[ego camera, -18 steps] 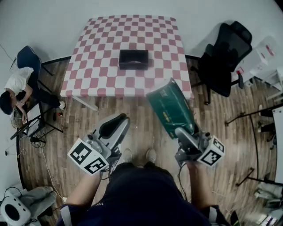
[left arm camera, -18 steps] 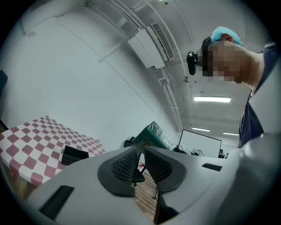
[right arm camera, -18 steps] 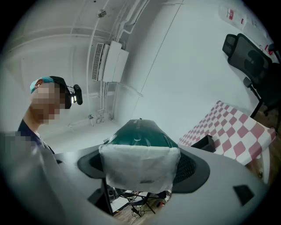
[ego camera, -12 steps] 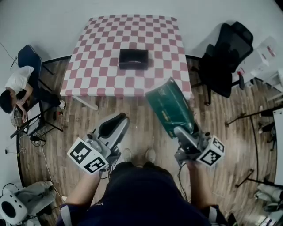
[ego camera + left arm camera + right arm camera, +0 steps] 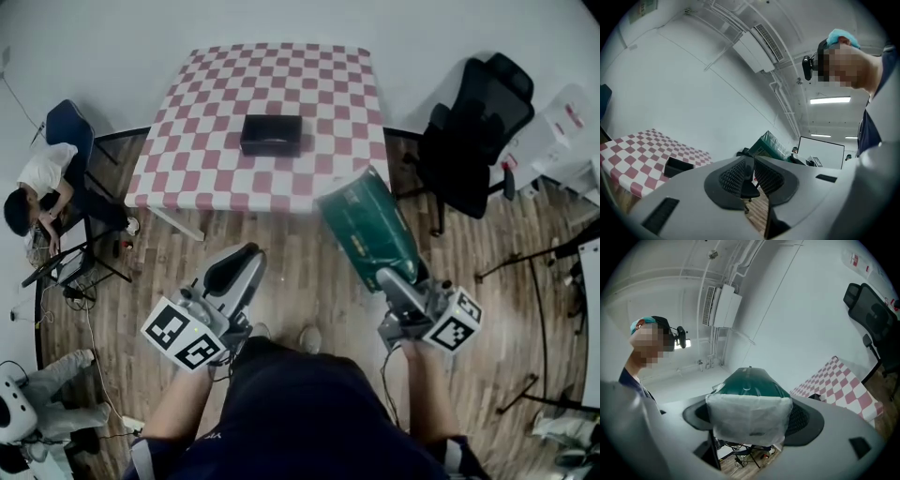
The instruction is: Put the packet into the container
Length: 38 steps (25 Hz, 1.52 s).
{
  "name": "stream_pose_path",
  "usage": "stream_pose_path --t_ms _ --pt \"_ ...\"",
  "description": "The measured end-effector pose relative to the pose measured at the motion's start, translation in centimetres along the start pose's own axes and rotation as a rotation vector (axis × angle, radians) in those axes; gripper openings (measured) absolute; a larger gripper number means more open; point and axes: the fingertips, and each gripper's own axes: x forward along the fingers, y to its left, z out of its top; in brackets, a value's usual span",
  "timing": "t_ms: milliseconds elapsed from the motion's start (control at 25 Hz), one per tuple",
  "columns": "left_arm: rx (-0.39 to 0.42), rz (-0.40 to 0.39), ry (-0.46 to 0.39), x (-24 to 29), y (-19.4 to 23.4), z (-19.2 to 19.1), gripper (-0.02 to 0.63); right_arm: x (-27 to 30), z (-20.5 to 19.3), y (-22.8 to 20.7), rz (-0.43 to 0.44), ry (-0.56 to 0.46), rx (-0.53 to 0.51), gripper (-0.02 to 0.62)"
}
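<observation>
Inventory, seen from your head view:
- Grippers in your hands: two. Left gripper [image 5: 246, 257], right gripper [image 5: 386, 277].
- Marker cubes: two, one per gripper. Left cube [image 5: 185, 333], right cube [image 5: 452, 319].
- Green packet [image 5: 366, 225]: one.
- Black container [image 5: 272, 134]: one.
- Checkered table [image 5: 272, 75]: one.
- Chairs: two. Black office chair [image 5: 469, 131] at your right, blue chair [image 5: 64, 127] at your left.
- Other persons: one, seated person [image 5: 37, 183] by blue chair.
- Wall air conditioner [image 5: 754, 49]: one.

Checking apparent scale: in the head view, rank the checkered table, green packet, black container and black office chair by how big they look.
1. checkered table
2. black office chair
3. green packet, held nearer the camera, so it looks enlarged
4. black container
</observation>
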Motion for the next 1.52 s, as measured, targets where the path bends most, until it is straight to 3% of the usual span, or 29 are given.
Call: stream_pose_path --t_ms 320,640,960,1280,1520 --pt "0.031 0.018 -0.012 1.2 -2.0 -0.3 0.069 -3.1 1.4 -2.2 -0.002 0.006 -0.005 0.420" --pt "0.025 0.012 -0.002 2.7 0.1 -0.7 0.052 -0.9 0.9 -5.2 -0.015 0.032 0.019 0.420" --pt "-0.029 -0.001 0.007 5.4 7.7 -0.4 0.041 6.3 0.7 -9.0 -0.038 0.067 0.018 0.420" --pt "-0.076 -0.014 0.043 8.2 19.6 1.6 0.038 16.7 0.3 -14.4 -0.100 0.112 -0.016 0.420" --pt "-0.099 -0.039 0.078 9.9 26.9 3.1 0.035 23.1 -0.8 -18.4 -0.126 0.202 -0.093 0.420"
